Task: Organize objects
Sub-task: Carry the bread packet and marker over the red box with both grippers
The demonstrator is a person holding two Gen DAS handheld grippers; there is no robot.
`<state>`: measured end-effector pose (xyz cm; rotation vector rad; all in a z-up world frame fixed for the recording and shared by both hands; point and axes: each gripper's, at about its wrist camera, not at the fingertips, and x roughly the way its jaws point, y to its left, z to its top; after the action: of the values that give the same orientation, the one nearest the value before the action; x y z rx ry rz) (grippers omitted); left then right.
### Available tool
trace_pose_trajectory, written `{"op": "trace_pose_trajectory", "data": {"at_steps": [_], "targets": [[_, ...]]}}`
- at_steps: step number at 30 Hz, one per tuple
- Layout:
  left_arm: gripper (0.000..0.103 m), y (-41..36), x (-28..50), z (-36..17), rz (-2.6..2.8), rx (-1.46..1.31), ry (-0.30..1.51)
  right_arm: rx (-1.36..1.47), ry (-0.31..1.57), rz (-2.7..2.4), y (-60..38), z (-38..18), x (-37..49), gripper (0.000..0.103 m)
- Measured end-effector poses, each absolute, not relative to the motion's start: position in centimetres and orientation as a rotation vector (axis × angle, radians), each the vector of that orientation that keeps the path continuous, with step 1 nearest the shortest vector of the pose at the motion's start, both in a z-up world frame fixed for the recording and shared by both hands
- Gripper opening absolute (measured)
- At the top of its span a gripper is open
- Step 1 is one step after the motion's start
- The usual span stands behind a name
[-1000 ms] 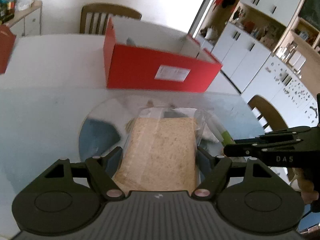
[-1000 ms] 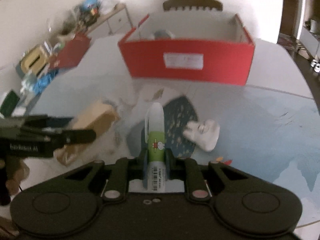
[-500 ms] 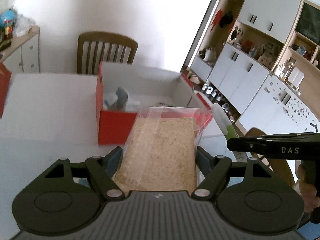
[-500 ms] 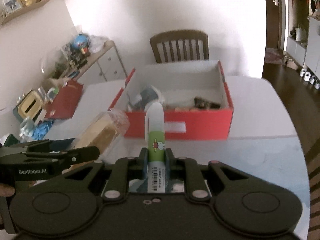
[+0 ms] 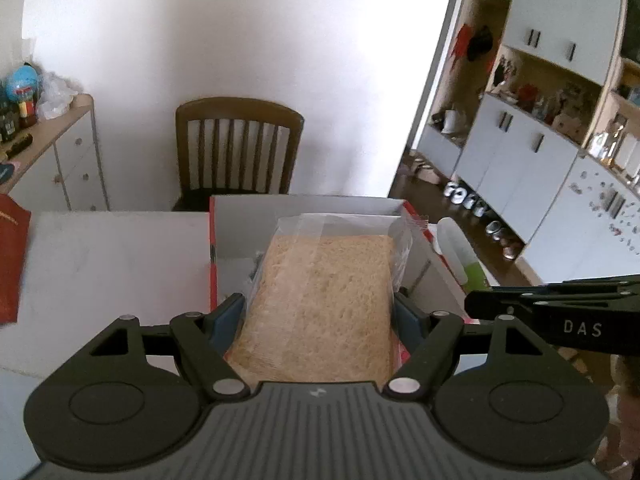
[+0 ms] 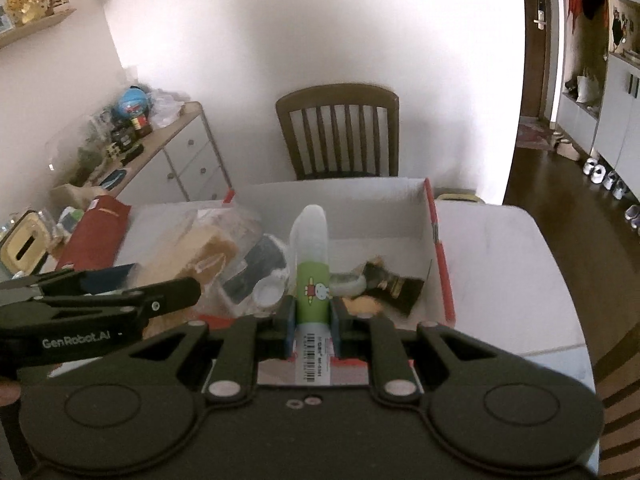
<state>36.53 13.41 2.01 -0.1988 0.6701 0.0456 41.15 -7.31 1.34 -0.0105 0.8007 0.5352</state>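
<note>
Left gripper (image 5: 320, 316) "GenRobot.AI", right gripper (image 6: 313, 316) "DAS"

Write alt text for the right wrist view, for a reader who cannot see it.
The right gripper is shut on a green-and-white tube, held over an open red box on a white table. At left, the left gripper holds a bagged bread loaf over the same box. A wooden chair stands behind.

Bright wall glare, fisheye edges, perhaps slight blur
</note>
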Motion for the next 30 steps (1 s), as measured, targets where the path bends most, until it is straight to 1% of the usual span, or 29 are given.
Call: {"op": "trace_pose_trajectory", "data": {"at_steps": [9, 12, 21, 30], "targets": [[0.077, 14.0, 42.0, 1.5, 0.089, -0.136, 0.716, -0.024, 0.825, 0.492, -6.4, 0.4, 46.4, 0.017], [0.077, 13.7, 43.7, 1.0, 0.087, -0.077, 0.72, -0.033, 0.834, 0.488, -6.1, 0.0, 47.9, 0.017], [0.077, 13.0, 47.0, -2.0, 0.078, -0.036, 0.811, -0.061, 0.916, 0.458, -5.2, -3.5, 51.4, 0.017], [0.077, 12.4, 49.5, -4.3, 0.042, 0.028, 0.888, -0.129, 0.996, 0.441, -4.3, -6.8, 52.3, 0.017]]}}
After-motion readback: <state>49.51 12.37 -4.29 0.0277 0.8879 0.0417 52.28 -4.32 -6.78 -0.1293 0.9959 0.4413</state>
